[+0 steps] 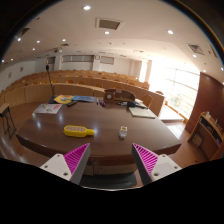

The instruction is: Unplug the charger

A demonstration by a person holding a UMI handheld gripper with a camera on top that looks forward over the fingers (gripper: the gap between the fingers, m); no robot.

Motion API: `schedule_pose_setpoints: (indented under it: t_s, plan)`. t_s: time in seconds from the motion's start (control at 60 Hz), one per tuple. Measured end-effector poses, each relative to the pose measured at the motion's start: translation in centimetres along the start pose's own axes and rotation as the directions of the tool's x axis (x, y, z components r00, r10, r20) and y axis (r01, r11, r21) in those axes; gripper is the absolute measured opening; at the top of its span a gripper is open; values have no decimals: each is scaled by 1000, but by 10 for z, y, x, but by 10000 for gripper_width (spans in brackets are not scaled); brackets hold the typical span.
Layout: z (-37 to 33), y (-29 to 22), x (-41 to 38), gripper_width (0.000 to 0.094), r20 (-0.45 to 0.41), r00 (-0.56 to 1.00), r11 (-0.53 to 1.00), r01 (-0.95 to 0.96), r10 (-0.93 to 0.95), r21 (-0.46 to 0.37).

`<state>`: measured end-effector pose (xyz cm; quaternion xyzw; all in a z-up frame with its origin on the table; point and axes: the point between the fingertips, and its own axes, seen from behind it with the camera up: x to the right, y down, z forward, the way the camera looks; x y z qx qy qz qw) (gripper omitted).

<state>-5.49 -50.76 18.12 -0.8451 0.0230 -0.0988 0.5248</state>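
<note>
My claw (110, 157) is spread, pinching nothing; beyond its fingers the wooden table (100, 140) carries a yellow object (78, 130) and a small charger (123, 131).

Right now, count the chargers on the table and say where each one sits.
1: a small white charger stands on the table, beyond the open jaws of the gripper and right of the yellow object. Clutter farther back could hide others.
</note>
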Motion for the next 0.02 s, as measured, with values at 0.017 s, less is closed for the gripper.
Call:
schedule_pose_setpoints:
  t_s: [0.017]
  plan:
    - [0,0,0,848,-2,1000,1000,1,-1,0]
